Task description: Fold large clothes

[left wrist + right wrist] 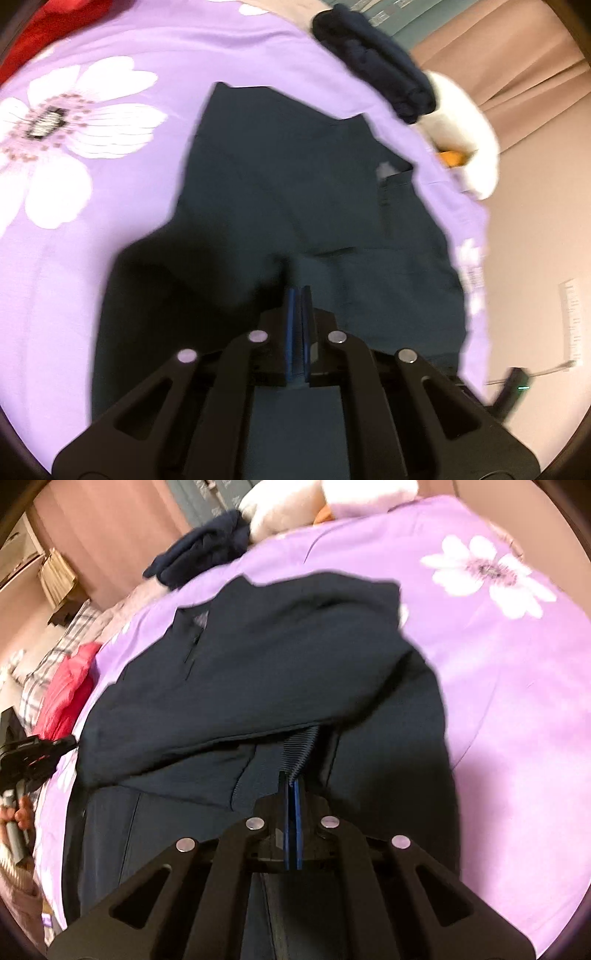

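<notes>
Pinching dark trousers (280, 192) between both tongs (300, 291) (293, 781).

Purple floral bedsheet (122, 48) lies beneath and ahead of the claw. Folded navy cloth (376, 62) ahead-right, touching white plush toy (465, 122). Red fabric (70, 690) far left of the claw.

Bed: covered by a lilac sheet with large white flowers (110, 48)
Centre of bed: dark navy garment with a zip pocket (280, 177), spread out, partly folded over itself
Far edge: bundled navy knit cloth (373, 62), touching a white plush toy (465, 122)
Side edge: crumpled red cloth (70, 690), beside a grey checked cloth (55, 653)
</notes>
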Demonstrator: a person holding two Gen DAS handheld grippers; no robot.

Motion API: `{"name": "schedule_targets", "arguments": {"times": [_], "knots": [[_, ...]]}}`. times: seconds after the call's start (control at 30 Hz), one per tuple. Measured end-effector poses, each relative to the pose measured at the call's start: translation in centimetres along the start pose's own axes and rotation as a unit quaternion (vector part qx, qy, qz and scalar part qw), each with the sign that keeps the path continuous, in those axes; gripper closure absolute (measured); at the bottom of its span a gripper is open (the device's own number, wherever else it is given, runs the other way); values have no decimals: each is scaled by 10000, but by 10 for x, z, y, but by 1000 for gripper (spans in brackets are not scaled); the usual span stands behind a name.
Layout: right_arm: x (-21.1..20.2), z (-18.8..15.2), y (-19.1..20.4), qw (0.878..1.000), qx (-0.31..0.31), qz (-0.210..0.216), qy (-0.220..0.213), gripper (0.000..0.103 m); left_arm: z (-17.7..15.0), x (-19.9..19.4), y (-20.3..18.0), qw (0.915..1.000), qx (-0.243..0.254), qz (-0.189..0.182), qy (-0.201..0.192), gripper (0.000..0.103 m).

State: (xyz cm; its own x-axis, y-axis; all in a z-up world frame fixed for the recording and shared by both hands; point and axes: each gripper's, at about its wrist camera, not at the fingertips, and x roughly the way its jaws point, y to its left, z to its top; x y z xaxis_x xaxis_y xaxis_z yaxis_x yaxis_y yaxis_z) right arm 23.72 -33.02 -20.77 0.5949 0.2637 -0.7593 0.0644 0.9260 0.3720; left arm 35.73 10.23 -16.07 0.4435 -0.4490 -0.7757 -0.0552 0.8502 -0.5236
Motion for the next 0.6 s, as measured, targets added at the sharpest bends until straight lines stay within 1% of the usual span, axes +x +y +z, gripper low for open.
{"name": "schedule_targets", "arguments": {"times": [0.03,0.07,0.1,0.13,0.2,0.27,0.33,0.4,0.5,0.53,0.6], "knots": [[-6,1,-3,9999,72,125,-22,84,0,-1,4,10000,-3,89,8,93],[-12,2,-4,9997,99,198,-72,79,0,-4,8,9999,-7,140,-6,89],[-21,3,-5,9996,86,224,-169,74,0,-10,9,9997,28,210,-76,80],[-31,6,-7,9993,2,173,-324,72,1,-16,7,9995,110,262,-162,75],[-42,12,-5,9985,-183,46,-508,72,1,-27,-2,9985,367,271,-293,75],[-44,22,-1,9971,-420,-50,-626,72,0,-27,-18,9980,543,151,-291,75],[-37,35,5,9960,-558,-124,-683,72,-2,-20,-42,9966,788,36,-248,75],[-25,53,15,9940,-715,-20,-823,72,-5,-7,-65,9945,1035,22,-186,75],[-1,71,21,9947,-748,21,-712,72,-11,19,-89,9916,1290,4,22,73],[9,72,21,9954,-771,16,-571,72,-13,27,-91,9905,1373,96,61,72],[29,65,19,9959,-894,-79,-66,72,-21,39,-86,9870,1552,394,143,72]]}}
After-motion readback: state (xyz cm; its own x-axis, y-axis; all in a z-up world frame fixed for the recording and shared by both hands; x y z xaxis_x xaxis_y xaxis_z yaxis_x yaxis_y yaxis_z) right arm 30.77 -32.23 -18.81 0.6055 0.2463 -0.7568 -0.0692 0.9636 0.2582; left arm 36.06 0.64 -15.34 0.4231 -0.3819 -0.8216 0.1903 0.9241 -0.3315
